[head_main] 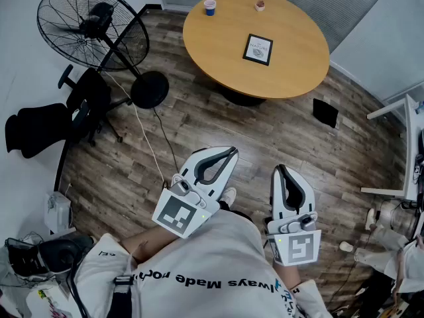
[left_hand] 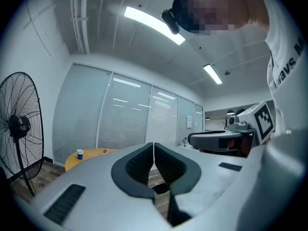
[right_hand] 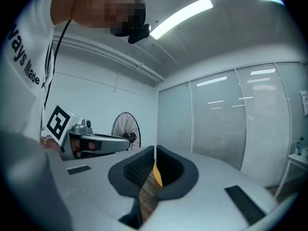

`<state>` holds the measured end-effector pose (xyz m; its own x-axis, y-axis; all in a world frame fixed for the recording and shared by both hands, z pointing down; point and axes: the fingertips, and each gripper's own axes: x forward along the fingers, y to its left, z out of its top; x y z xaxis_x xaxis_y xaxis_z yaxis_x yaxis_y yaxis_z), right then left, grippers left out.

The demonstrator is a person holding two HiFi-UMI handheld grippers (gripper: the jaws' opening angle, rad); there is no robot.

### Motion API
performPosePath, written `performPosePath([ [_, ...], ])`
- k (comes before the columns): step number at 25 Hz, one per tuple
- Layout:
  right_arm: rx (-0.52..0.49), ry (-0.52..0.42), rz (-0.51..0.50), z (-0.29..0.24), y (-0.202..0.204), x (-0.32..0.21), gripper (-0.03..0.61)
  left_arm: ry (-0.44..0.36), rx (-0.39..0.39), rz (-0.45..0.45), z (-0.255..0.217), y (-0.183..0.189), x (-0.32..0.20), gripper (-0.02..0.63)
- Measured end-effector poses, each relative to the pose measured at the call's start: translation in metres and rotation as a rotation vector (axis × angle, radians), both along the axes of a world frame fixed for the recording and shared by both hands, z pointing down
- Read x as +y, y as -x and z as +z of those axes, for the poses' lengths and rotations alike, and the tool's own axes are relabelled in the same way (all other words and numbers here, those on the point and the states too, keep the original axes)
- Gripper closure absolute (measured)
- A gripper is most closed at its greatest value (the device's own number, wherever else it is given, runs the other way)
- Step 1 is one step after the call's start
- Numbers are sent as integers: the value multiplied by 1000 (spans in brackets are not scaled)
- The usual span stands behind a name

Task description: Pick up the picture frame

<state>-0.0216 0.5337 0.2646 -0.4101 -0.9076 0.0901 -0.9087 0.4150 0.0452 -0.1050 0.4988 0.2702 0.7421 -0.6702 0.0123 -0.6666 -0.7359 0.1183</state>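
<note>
Fan [head_main: 93,26]: it stands on the wooden floor, far ahead of the left jaws and off to their left.
Blue cup [head_main: 210,7]: it is upright at the far edge of the round worktop [head_main: 218,45], well ahead of the left jaws.
Left gripper [head_main: 231,152]: it is held level, close to the person's body. Its 2 jaws are pressed together at the tips, and nothing is between them.
Picture frame [head_main: 258,49]: it lies flat on the worktop, well ahead of both pairs of jaws. Neither gripper touches it. It has a dark border and a light print.
Right gripper [head_main: 278,169]: it is held level, just beside the left one. Its 2 jaws also meet at the tips and carry nothing.
</note>
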Motion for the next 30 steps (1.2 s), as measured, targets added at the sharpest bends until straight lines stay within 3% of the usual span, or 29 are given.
performPosePath([
  [9,-4,-14,24,-6,-9,13,537,-23,-21,4,-7,-1,15,583],
  [30,-35,-41,24,-3,-83,6,537,-5,-6,-13,-4,-67,4,583],
])
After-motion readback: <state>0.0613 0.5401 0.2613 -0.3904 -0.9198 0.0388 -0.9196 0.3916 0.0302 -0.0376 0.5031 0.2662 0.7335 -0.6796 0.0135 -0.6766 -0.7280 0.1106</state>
